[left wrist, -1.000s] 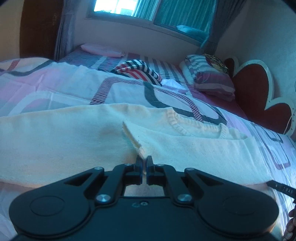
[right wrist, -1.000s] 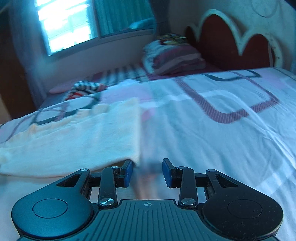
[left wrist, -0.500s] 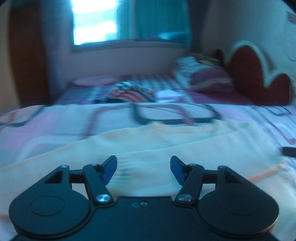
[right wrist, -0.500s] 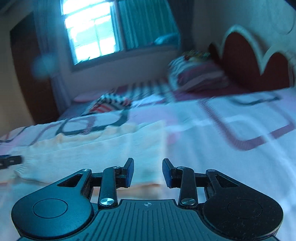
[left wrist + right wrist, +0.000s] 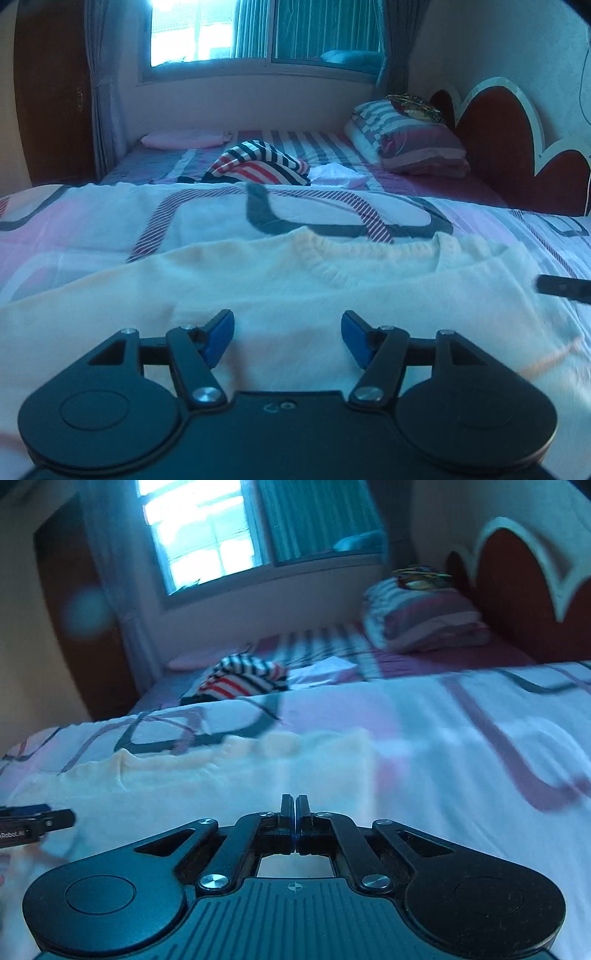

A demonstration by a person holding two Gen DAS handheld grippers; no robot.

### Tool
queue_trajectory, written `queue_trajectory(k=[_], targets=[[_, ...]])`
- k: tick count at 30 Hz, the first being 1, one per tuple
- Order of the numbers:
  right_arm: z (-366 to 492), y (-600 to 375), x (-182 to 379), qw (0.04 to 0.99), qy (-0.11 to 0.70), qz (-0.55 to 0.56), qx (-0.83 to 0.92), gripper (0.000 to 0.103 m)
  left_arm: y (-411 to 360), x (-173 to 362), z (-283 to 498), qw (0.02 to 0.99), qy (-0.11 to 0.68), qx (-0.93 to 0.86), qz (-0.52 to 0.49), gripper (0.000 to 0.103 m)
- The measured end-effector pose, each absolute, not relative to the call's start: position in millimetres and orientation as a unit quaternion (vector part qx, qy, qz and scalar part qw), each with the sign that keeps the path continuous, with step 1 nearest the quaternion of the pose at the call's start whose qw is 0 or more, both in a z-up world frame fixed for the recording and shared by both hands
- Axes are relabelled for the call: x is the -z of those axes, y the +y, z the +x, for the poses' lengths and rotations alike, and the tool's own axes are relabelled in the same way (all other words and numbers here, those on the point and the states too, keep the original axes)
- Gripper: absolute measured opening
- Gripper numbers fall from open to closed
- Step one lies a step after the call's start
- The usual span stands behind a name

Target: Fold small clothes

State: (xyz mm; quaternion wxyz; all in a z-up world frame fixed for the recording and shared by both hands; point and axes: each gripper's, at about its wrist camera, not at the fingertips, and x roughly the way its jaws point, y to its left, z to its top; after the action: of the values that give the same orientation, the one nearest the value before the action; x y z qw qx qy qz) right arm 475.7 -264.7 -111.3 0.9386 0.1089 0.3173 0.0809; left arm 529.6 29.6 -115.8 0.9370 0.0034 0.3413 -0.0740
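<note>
The cream knit sweater (image 5: 332, 291) lies spread flat across the near part of the bed (image 5: 92, 221), its ribbed neckline toward the far side, filling most of the left wrist view. It is laid out broad and smooth, probably so a fold can be made cleanly across its body. In the right wrist view the same sweater (image 5: 221, 786) shows its right edge, with bare patterned bedspread beyond it on the right.

The left gripper (image 5: 287, 334) hovers low over the middle of the sweater with its blue-padded jaws spread wide and nothing between them, likely poised to pick a new hold. The right gripper (image 5: 294, 808) sits over the sweater near its right edge with its jaws pressed together; whether a thin layer of knit is pinched between them cannot be told, since the tips hide the cloth under them.

Far off lie a striped garment (image 5: 258, 166) and a folded striped quilt (image 5: 406, 147) by the headboard (image 5: 517, 140).

The sweater's near hem is hidden behind both gripper bodies, the sleeves are hard to make out, and the right view is blurred.
</note>
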Motion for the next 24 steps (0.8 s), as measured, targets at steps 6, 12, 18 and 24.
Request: queue_trajectory(k=[6,12,18,24], targets=[[508.2,-221.7,128.8,0.935,0.327,-0.019,-0.136,0.0,35.4,128.2,546.8,0.933,0.352,0.066,0.012,0.064],[533.8,-292.2,142.3,0.941,0.33,0.064,-0.025,0.0,41.6,131.0,545.1,0.936,0.343,0.073,0.02,0.065],[550.9,-296.9,136.9,0.934,0.35,0.072,-0.026,0.0,35.6,120.7,536.9,0.939,0.337,0.064,0.028,0.063],[528.6,-297.3,125.8,0.92,0.385,0.07,-0.031,0.0,37.8,119.7,526.0,0.933,0.353,0.052,0.043,0.063]])
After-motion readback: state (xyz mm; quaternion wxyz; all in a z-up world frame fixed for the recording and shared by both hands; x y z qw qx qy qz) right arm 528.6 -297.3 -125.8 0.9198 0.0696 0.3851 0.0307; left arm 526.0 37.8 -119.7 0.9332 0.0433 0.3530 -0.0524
